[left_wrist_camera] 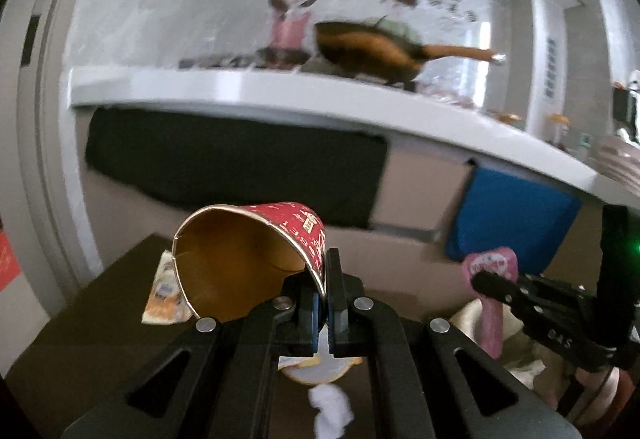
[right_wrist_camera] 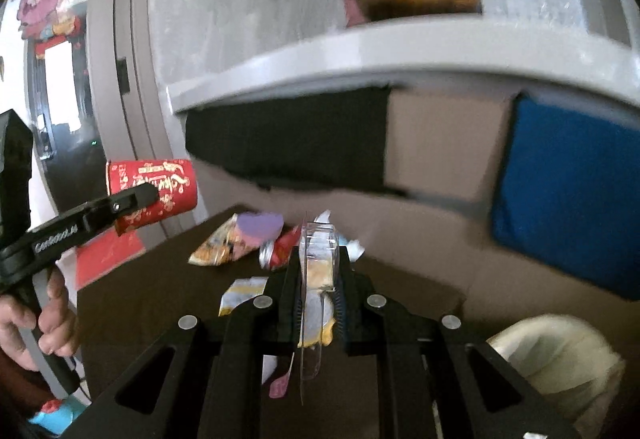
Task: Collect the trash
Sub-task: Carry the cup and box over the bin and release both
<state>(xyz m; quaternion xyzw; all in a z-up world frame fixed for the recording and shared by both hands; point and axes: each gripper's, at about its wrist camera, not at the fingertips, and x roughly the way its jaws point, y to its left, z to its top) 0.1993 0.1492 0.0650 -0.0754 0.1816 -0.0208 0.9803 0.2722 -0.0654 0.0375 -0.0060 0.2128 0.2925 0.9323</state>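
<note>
My left gripper [left_wrist_camera: 323,271] is shut on the rim of a red paper cup [left_wrist_camera: 248,259] and holds it on its side above the dark table [left_wrist_camera: 92,339]. The cup also shows in the right wrist view [right_wrist_camera: 160,187], held by the left gripper [right_wrist_camera: 140,197]. My right gripper [right_wrist_camera: 318,259] is shut on a clear plastic wrapper [right_wrist_camera: 316,279] with a pink label, above the table [right_wrist_camera: 160,303]. In the left wrist view the right gripper [left_wrist_camera: 486,281] holds the pink-labelled wrapper [left_wrist_camera: 490,303]. Snack wrappers [right_wrist_camera: 236,239], a crushed red can [right_wrist_camera: 276,253] and white paper [left_wrist_camera: 330,409] lie on the table.
A cream bag [right_wrist_camera: 560,359] sits at the right of the table. Behind are a white counter [left_wrist_camera: 320,95] with a brown pan [left_wrist_camera: 372,51], a dark cloth [left_wrist_camera: 240,163] and a blue cloth [left_wrist_camera: 508,215] hanging below it. A door frame [right_wrist_camera: 116,79] stands at left.
</note>
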